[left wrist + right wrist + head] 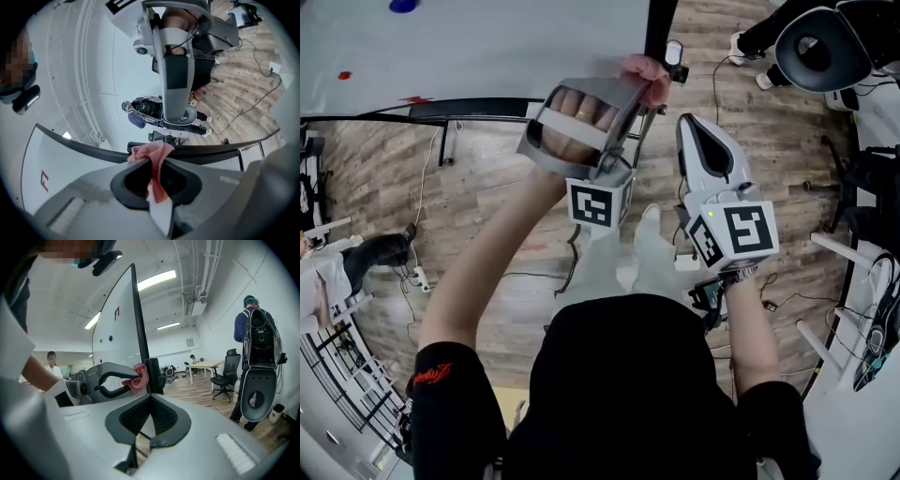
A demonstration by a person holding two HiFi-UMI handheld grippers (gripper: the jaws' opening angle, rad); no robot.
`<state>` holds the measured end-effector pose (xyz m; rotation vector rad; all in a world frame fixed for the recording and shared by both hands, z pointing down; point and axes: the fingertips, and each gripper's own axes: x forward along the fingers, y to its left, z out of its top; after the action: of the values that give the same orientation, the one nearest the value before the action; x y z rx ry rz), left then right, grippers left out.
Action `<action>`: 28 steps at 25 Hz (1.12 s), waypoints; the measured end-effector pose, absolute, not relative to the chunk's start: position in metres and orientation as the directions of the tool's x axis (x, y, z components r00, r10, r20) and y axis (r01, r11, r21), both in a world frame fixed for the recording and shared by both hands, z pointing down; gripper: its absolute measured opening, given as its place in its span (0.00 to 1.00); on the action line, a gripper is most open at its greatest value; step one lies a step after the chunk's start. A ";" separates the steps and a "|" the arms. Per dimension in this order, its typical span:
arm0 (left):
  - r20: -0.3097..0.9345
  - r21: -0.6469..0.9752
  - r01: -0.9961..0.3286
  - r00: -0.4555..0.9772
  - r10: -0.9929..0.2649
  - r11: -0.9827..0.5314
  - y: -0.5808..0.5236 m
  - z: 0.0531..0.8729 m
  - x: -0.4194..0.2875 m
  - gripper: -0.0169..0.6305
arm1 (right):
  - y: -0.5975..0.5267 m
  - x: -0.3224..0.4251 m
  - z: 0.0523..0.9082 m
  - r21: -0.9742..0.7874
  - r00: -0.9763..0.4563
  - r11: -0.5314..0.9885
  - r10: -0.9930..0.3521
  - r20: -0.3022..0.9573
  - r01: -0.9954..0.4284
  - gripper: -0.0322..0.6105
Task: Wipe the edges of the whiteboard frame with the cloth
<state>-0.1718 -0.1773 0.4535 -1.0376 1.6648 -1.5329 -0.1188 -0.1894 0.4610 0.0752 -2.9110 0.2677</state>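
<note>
"Where is the pink cloth (149, 150)?"

"Clamped in the left gripper (158, 158), touching the whiteboard frame (139, 319). It looks soft and light, so I'd say this fold grip suffices. The right gripper (151, 397), beside the frame, is closed and empty."

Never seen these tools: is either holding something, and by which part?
The left gripper pinches the pink cloth by its middle; the right gripper is shut, empty.

Head view looks down; gripper views share whiteboard (117, 333).
</note>
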 end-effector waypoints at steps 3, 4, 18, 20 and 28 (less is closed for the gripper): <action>0.052 -0.992 -0.129 -0.477 -0.877 0.011 -0.177 0.457 -0.174 0.09 | -0.189 -0.121 0.468 -0.179 -0.973 0.981 -0.034 0.230 -0.077 0.05; 0.052 -0.992 -0.129 -0.476 -0.878 0.011 -0.177 0.458 -0.173 0.09 | -0.190 -0.120 0.470 -0.181 -0.972 0.980 -0.035 0.233 -0.079 0.05; 0.123 -0.983 -0.177 -0.468 -0.875 -0.043 -0.184 0.493 -0.165 0.09 | -0.202 -0.110 0.495 -0.181 -0.962 0.978 -0.050 0.270 -0.102 0.05; 0.118 -0.983 -0.179 -0.465 -0.877 -0.037 -0.186 0.496 -0.164 0.09 | -0.205 -0.108 0.499 -0.182 -0.960 0.977 -0.054 0.276 -0.108 0.05; 0.139 -0.979 -0.198 -0.458 -0.878 -0.051 -0.183 0.510 -0.167 0.09 | -0.201 -0.112 0.514 -0.178 -0.953 0.978 -0.048 0.300 -0.105 0.05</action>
<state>-0.1670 -0.1835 0.5097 -1.1491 1.6628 -1.5536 -0.1118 -0.2013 0.5135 0.1121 -2.8276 0.2772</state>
